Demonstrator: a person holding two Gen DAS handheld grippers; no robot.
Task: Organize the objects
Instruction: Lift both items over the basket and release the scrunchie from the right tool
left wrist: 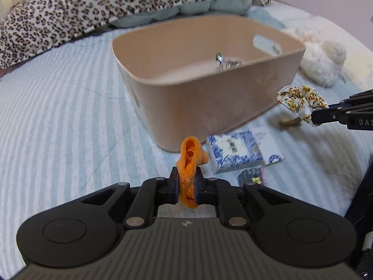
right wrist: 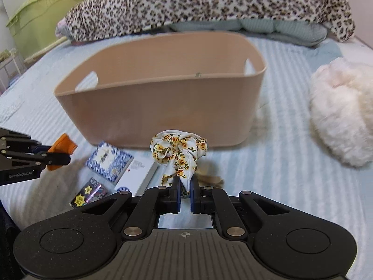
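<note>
A beige plastic bin (left wrist: 209,107) stands on the striped bed; it also shows in the right wrist view (right wrist: 163,107). A small shiny object (left wrist: 227,63) lies inside it. My left gripper (left wrist: 186,179) is shut on an orange scrunchie (left wrist: 190,158) and holds it in front of the bin; it also shows in the right wrist view (right wrist: 63,147). My right gripper (right wrist: 185,184) is shut on a white floral scrunchie (right wrist: 179,151) and holds it near the bin's front wall; that scrunchie also shows in the left wrist view (left wrist: 300,100).
A blue-and-white patterned box (left wrist: 235,151), a white box (right wrist: 137,175) and a small starred packet (right wrist: 89,192) lie on the bed before the bin. A brown clip-like thing (left wrist: 289,122) lies under the right gripper. A fluffy white cushion (right wrist: 342,114) lies right. A leopard blanket (right wrist: 209,2) lies behind.
</note>
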